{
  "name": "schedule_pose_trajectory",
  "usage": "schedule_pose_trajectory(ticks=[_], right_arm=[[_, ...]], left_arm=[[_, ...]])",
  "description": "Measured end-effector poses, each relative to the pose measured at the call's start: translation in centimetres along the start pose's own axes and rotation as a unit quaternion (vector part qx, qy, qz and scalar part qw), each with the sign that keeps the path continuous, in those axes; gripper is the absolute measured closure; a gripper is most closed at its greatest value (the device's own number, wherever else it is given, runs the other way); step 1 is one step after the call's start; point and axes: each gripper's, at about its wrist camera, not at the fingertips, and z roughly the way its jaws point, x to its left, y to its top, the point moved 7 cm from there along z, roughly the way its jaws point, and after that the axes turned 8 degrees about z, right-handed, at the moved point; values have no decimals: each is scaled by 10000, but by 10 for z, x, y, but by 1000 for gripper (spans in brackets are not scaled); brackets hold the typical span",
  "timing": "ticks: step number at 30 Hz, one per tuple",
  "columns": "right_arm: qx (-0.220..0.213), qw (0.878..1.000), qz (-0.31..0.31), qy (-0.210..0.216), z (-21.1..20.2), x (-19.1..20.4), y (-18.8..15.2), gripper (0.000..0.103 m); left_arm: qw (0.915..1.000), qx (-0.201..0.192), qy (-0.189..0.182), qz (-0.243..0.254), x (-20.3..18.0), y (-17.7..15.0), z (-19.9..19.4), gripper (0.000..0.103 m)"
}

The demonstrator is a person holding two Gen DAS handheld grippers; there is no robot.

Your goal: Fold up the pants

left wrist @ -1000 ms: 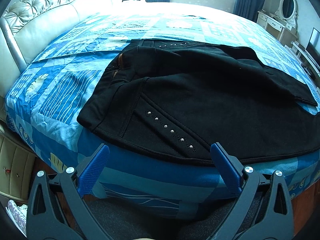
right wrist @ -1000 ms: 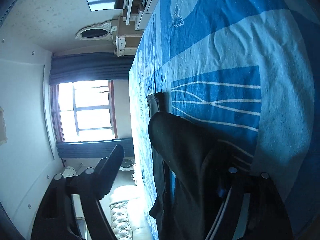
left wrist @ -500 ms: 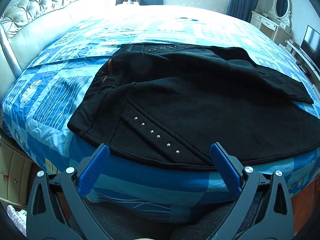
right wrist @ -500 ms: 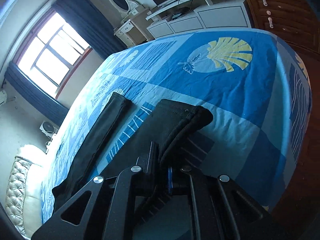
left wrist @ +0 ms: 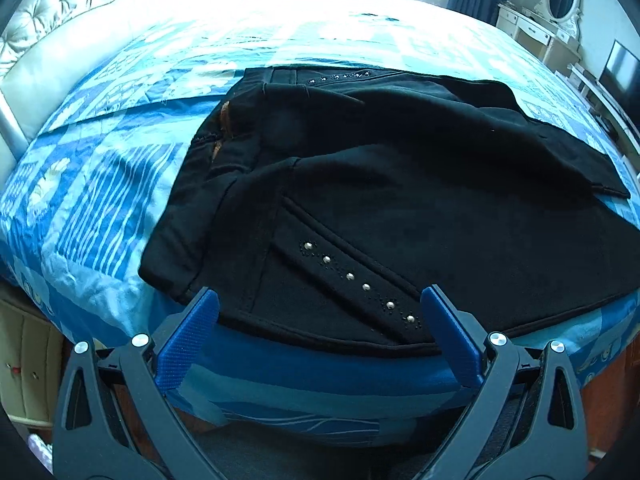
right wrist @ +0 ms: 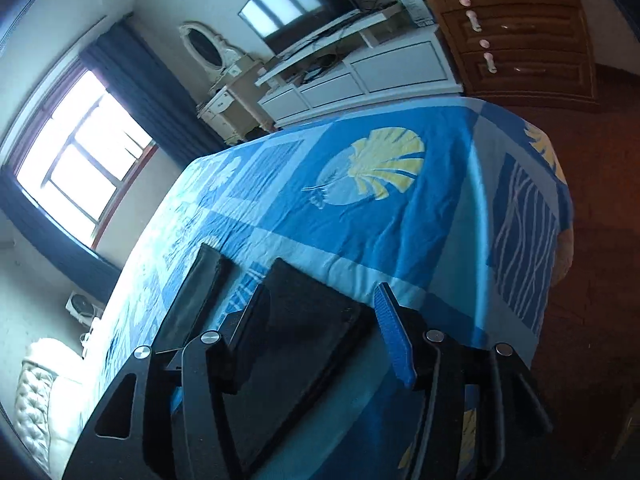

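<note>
Left wrist view
Left gripper (left wrist: 319,312): jaws spread wide apart, with nothing clamped; the blue pads (left wrist: 188,340) stand either side of the near hem of the pants, above it and not pressing on it.
Left gripper pose: tilted steeply down over the near edge of the bed (left wrist: 304,372), fingers level with one another, pointing across the bed toward the far window side.
Pants (left wrist: 400,200): black, lying flat on the bed at its near edge, waist end toward the padded headboard (left wrist: 68,32), legs running off to the right.
Stud row (left wrist: 356,280): a slanting line of metal studs on the pants, just ahead of the gripper and nearer its right finger.
Upper leg: folded over the lower one, its cuff reaching the right side of the bed.

Right wrist view
Right gripper (right wrist: 320,300): jaws opening, already well apart; the cuff end of the pants lies between them on the bed, and the pads do not press on it.
Right finger pad (right wrist: 394,336): blue, clear of the cloth, over the bedspread.
Left finger: dark, beside the near cuff; whether it touches the cloth I cannot tell.
Right gripper pose: rolled to one side so the bed appears slanted, pointing moderately down toward the foot of the bed.
Pant cuffs (right wrist: 304,312): two dark leg ends on the bed, one between the fingers, the other (right wrist: 192,300) just beside it toward the window (right wrist: 80,152).
</note>
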Motion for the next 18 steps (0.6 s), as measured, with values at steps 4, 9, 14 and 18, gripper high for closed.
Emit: schedule_pose_trajectory(ticks=[4,9,14,18], right_arm=[[908,9848,-1100,992,18,103,-51,32],[2037,9366,-2244,1760,50,213,-137,31],[2587,8906,-3216,1910,80,286,-209,31],[2808,8667,-3632,1951,103,327,-247,31]], left_arm=[[9999,-145,-44,78,26,23,-1,2],[9991,-26,-432,-22,77,68,27,2],[9899,-98,-1331,-475,129,120,75,2],[9830,-21,-1710,-667,152,150,115,2]])
